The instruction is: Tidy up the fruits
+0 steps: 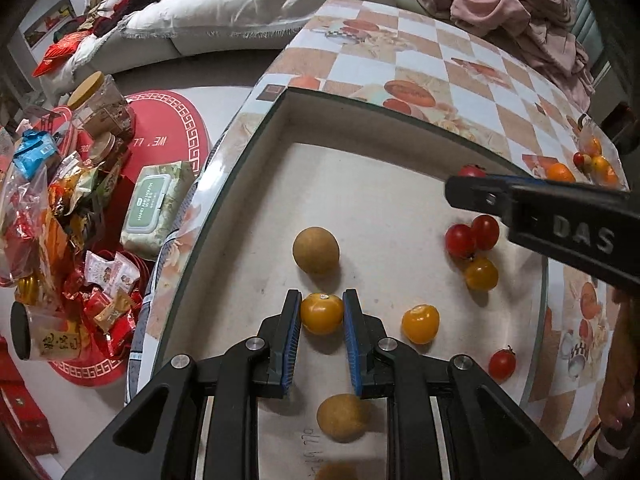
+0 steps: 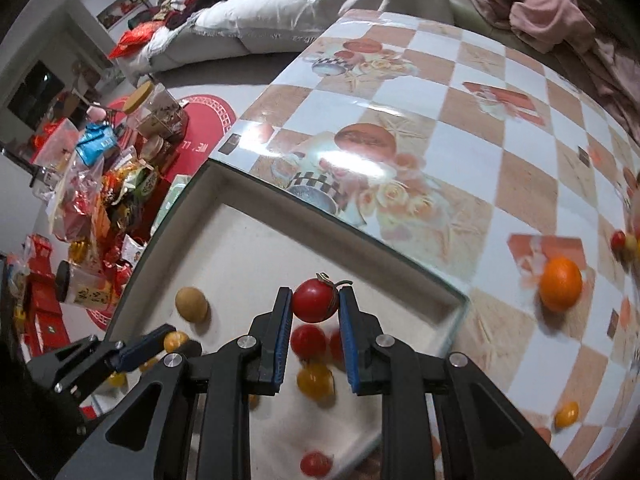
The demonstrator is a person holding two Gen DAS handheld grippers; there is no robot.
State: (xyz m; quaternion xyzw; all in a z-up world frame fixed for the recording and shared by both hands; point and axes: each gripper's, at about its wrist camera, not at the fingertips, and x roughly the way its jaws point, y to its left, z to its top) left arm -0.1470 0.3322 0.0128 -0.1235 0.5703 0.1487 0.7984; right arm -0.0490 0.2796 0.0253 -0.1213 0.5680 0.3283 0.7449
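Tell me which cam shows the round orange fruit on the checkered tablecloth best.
Right wrist view: the round orange fruit sits whole and unobstructed on the checkered tablecloth. In the left wrist view it is small, partly hidden behind the right gripper.

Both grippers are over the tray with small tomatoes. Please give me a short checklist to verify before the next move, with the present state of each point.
1. Left gripper shut on the yellow tomato: ok.
2. Right gripper shut on the red tomato: ok.
3. Both held tomatoes are above the tray: ok.
4. Free tray floor near each gripper for setting down: ok.
5. Two grippers apart from each other: ok.
6. Fruit left outside the tray, such as the orange: not ok.
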